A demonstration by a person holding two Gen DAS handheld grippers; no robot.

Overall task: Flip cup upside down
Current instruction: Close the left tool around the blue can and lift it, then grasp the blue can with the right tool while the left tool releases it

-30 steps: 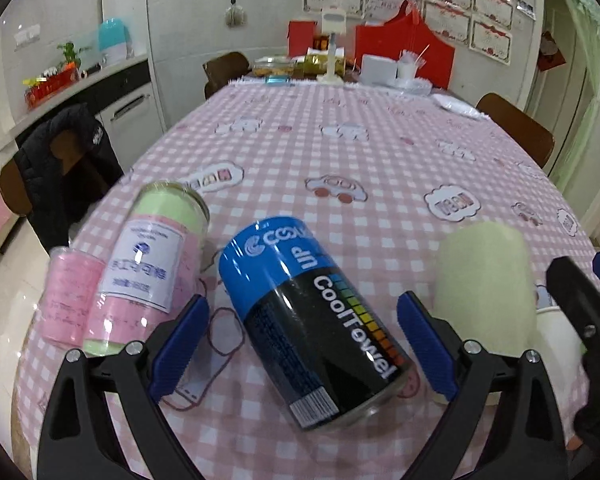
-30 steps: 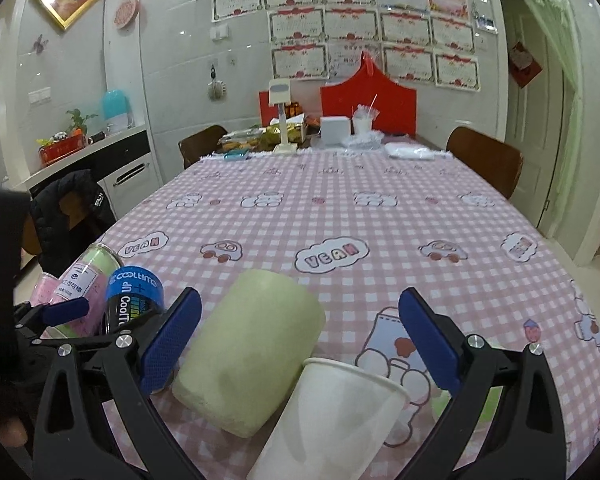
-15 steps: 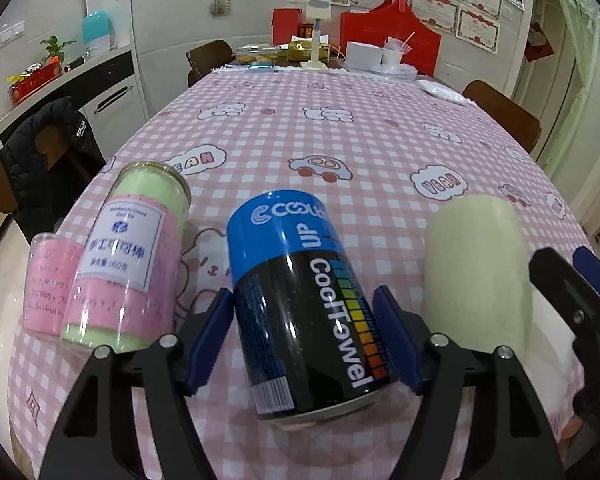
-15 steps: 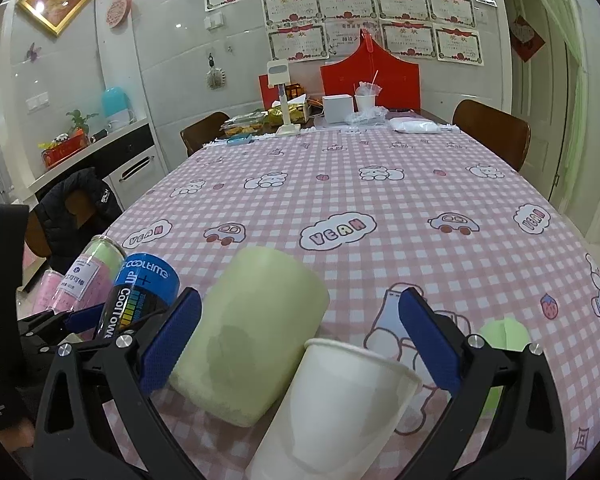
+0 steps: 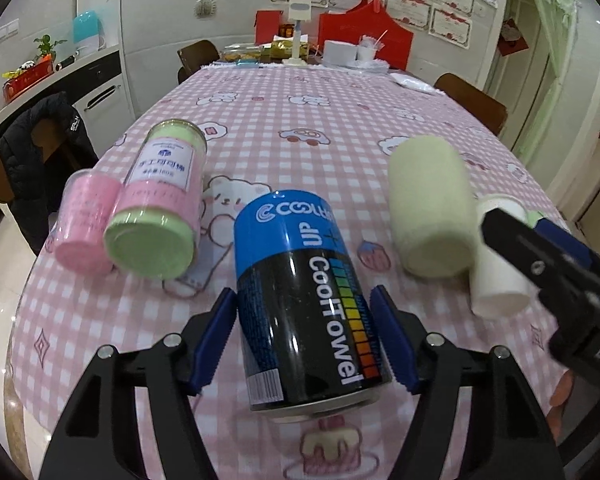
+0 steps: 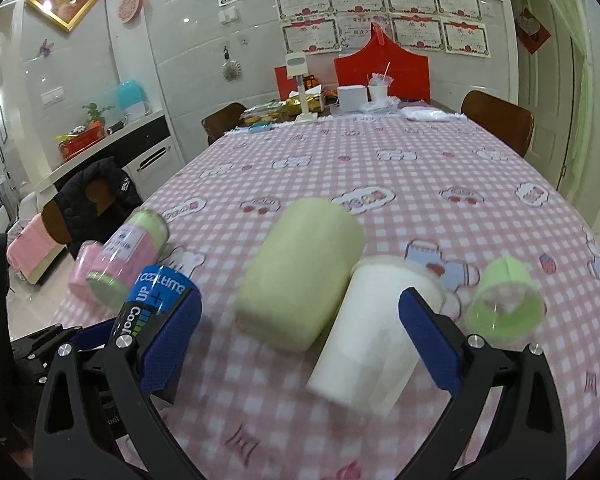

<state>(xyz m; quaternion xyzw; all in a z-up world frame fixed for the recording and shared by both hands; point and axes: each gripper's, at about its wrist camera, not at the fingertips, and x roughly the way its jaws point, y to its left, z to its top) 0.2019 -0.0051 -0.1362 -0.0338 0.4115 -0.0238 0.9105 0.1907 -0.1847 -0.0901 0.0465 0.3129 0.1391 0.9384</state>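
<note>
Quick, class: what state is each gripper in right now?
Left gripper: closing around the blue-and-black can; contact cannot be told.
Right gripper: open, holding nothing, white paper cup between its fingers.

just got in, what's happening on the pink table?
A person holds a gripper in each hand over a pink checked tablecloth. The left gripper straddles the blue-and-black CoolTowel can, lying on its side; whether the pads touch it is unclear. The right gripper is open above the white paper cup, also on its side beside a pale green roll. Nothing is flipped yet.
</note>
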